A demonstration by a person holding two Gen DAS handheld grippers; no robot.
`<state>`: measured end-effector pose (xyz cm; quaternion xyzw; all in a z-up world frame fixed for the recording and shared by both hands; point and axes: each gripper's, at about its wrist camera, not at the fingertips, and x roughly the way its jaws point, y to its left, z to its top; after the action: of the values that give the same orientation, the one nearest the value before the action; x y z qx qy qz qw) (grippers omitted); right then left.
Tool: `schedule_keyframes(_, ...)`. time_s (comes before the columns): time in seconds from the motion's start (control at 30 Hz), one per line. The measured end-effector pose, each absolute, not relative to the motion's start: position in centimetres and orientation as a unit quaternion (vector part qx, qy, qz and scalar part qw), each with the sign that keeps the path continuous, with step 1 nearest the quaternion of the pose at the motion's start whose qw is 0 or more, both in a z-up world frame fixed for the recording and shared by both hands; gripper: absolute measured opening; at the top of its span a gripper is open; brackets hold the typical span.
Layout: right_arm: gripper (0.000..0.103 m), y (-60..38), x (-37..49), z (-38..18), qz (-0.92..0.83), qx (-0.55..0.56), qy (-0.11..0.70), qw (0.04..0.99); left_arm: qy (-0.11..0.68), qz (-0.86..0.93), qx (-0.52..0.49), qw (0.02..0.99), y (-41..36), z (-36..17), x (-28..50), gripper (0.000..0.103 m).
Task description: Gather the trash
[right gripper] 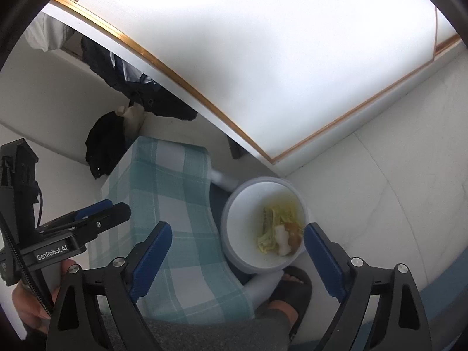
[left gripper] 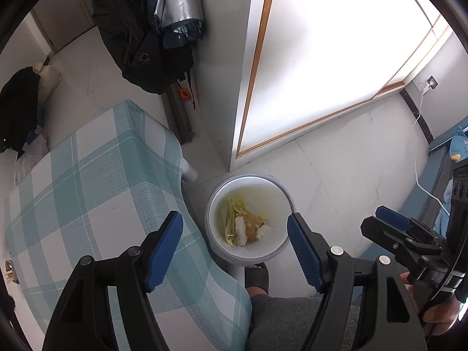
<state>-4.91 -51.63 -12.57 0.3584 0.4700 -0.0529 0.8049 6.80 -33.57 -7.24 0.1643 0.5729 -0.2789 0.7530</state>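
Both grippers hang empty above the white bin that holds the trash.

Nearest in the left wrist view, the left gripper (left gripper: 234, 242) with black arms and blue pads stands wide open with nothing between its pads, above a round white plastic bin (left gripper: 215, 201) on the pale floor (left gripper: 336, 169). Yellow wrappers, a brown scrap and white tissue, the trash (left gripper: 244, 225), lie at the bin's bottom. A table under a teal-and-white checked cloth (left gripper: 87, 190) sits just left of the bin; a foot in a black sandal (left gripper: 257, 275) is just below it. From the right wrist view, the right gripper (right gripper: 237, 251) is likewise spread wide and empty over the table's edge and the bin (right gripper: 234, 213), trash (right gripper: 278, 234) inside. At the left a hand (right gripper: 29, 301) holds the left gripper (right gripper: 102, 210).
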Motion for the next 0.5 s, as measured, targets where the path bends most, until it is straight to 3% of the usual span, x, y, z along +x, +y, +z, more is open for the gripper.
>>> schedule_keyframes(0.5,0.095,-51.0,-5.2,-11.3,-0.059,0.35,0.467,0.81,0.564,-0.278,0.148,0.763,-32.6,-6.0,6.5,0.071)
